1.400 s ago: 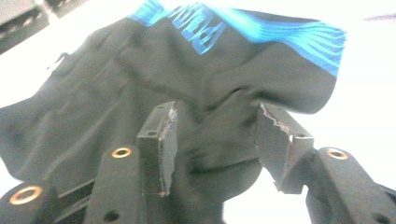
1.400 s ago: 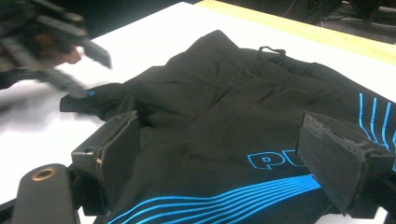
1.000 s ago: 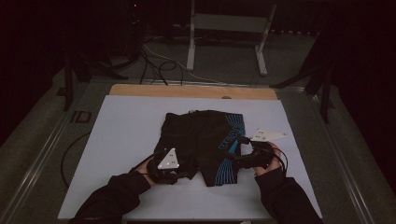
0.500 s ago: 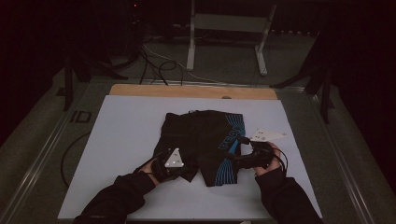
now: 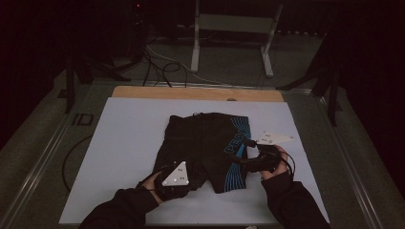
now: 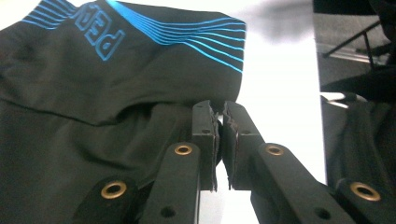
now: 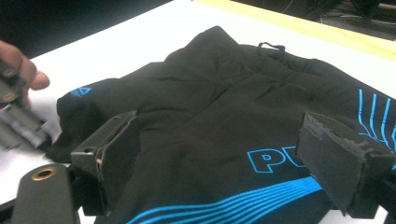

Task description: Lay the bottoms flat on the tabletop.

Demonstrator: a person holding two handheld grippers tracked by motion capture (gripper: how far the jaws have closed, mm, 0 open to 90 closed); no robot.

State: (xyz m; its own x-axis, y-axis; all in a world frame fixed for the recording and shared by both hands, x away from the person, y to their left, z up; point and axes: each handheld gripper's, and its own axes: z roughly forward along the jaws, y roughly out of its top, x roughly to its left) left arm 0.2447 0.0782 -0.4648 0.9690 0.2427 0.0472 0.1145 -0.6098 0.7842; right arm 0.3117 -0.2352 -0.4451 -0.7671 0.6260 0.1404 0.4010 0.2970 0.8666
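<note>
Two hand-held grippers work my bench's near edge: my left hand-held gripper [image 6: 218, 135] pinches the black shorts [image 5: 205, 143] at one leg hem, my right hand-held gripper [image 7: 233, 163] gapes over the other. That thin bite could slip if I pull.

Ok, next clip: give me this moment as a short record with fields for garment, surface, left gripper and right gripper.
garment: black shorts with blue stripes and lettering, lying flat
surface: white table top, wooden strip along its far edge
left gripper: fingers closed, at the near left leg hem; fabric between them cannot be confirmed
right gripper: fingers wide apart, over the striped right side of the shorts
</note>
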